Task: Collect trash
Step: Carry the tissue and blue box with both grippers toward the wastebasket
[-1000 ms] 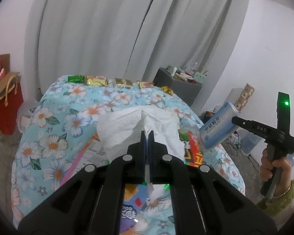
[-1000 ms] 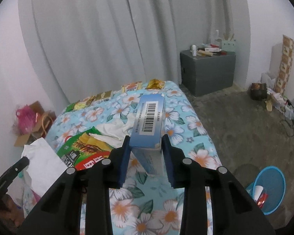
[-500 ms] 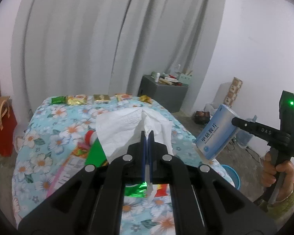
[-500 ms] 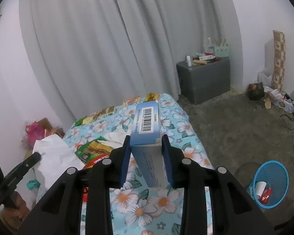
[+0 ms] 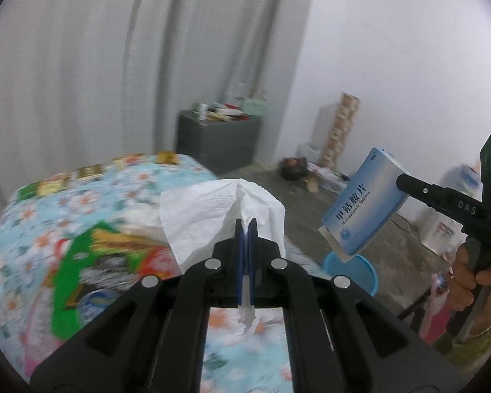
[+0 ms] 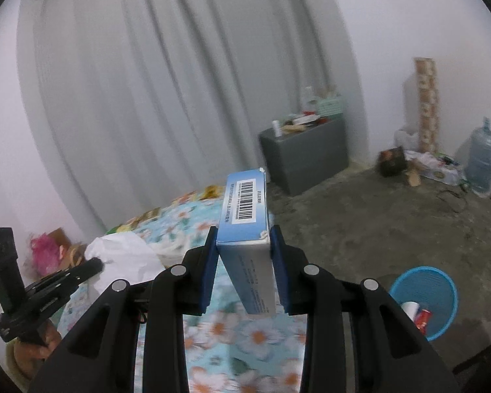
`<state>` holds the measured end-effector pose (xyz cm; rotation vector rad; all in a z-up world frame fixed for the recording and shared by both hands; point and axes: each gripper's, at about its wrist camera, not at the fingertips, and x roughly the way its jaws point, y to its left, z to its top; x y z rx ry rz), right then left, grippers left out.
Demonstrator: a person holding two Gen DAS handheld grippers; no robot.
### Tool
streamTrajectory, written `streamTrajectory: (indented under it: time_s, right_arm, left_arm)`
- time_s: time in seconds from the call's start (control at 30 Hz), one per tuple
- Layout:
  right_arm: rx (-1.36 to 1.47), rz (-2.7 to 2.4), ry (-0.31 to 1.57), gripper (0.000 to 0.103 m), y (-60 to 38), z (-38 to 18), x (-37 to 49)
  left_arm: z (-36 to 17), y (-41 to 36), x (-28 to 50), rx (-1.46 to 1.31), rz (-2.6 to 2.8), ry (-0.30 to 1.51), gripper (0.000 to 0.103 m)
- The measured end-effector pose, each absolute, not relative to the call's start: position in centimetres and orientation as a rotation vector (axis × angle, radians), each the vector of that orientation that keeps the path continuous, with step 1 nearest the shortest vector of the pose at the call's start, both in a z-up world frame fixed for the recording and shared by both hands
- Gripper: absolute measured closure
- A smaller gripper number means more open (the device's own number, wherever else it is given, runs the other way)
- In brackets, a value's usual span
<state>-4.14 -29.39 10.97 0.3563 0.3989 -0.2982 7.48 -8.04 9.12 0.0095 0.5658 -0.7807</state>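
My left gripper (image 5: 245, 226) is shut on a white paper tissue (image 5: 212, 209) and holds it in the air above the floral bed. The tissue also shows in the right wrist view (image 6: 124, 255). My right gripper (image 6: 244, 239) is shut on a blue medicine box (image 6: 245, 209) with a barcode on top. The box also shows in the left wrist view (image 5: 363, 206), at the right, above a blue trash basket (image 5: 360, 271). In the right wrist view the basket (image 6: 435, 294) stands on the floor at the lower right with some trash in it.
The bed (image 5: 32, 222) has a floral sheet with a green snack bag (image 5: 91, 262) and small wrappers (image 5: 91, 173) along its far edge. A grey cabinet (image 6: 307, 154) stands by the curtain. A water jug (image 6: 482, 160) and clutter lie along the right wall.
Both grippers have swung to the right, away from the bed and toward the floor and the blue basket, each still holding its item.
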Motion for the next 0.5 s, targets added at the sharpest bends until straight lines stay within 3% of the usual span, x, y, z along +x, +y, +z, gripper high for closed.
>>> streamTrajectory:
  time_s: [0.3, 0.5]
  right_arm:
    - [0.463, -0.496, 0.407, 0.072, -37.0, 8.0, -9.8]
    - [0.523, -0.65, 0.454, 0.072, -42.4, 4.0, -12.1]
  left_arm:
    - [6.9, -22.3, 6.7, 0.183, -1.004, 0.649, 0.102]
    - [2.0, -32.6, 6.6, 0.251, -1.11, 0.806, 0.102]
